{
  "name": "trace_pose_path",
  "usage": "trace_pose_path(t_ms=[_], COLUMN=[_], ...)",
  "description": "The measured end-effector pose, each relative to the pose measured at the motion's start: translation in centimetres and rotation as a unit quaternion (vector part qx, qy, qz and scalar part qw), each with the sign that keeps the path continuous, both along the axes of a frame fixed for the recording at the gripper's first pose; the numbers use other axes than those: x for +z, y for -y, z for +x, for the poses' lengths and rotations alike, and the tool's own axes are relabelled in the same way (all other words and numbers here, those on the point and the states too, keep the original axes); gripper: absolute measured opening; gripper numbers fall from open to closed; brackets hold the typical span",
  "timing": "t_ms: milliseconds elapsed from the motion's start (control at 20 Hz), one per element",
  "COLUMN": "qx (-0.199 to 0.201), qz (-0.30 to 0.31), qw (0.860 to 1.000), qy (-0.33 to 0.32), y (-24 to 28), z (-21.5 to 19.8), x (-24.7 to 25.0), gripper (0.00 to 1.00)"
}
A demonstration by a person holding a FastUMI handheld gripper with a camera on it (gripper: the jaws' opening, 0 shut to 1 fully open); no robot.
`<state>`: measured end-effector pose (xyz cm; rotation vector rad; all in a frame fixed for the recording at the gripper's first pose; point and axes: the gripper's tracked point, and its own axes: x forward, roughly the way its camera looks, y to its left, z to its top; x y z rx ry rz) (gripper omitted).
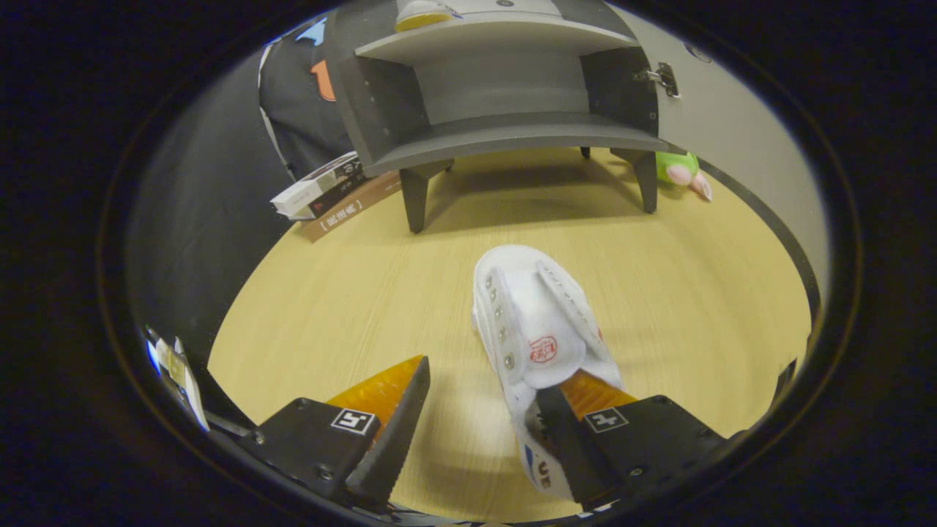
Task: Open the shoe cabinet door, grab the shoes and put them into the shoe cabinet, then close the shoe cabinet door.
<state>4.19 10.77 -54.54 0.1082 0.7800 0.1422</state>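
One white shoe [528, 322], toe toward the open shoe cabinet [505, 95], long axis along the open jaws, against the right one.

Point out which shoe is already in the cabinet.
The yellow-soled shoe on the cabinet's top shelf. The white shoe lies on the table, one finger of the open gripper inside its opening.

I see a white cloth shoe [534, 322], a matt wood-grain table [351, 293], and a matt grey cabinet [505, 88] with a shiny metal hinge [662, 77].
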Motion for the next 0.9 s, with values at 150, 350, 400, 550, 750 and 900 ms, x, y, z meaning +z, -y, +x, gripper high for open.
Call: trace_pose_path(t_ms=[150,350,400,550,750,900], qx=[0.0,-0.004,-0.014,-0.022,-0.009,-0.004], qz=[0.004,0.017,0.018,0.044,0.021,0.012], qw=[1.0,1.0,1.0,0.999,1.0,1.0], qy=[-0.001,-0.005,-0.003,0.001,0.012,0.022], y=[0.0,0.6,0.9,0.7,0.3,0.9], z=[0.7,1.4,1.6,1.7,2.1,2.3], x=[0.0,-0.1,-0.2,0.0,0.2,1.2], gripper=[0.86,0.61,0.57,0.26,0.11,0.08])
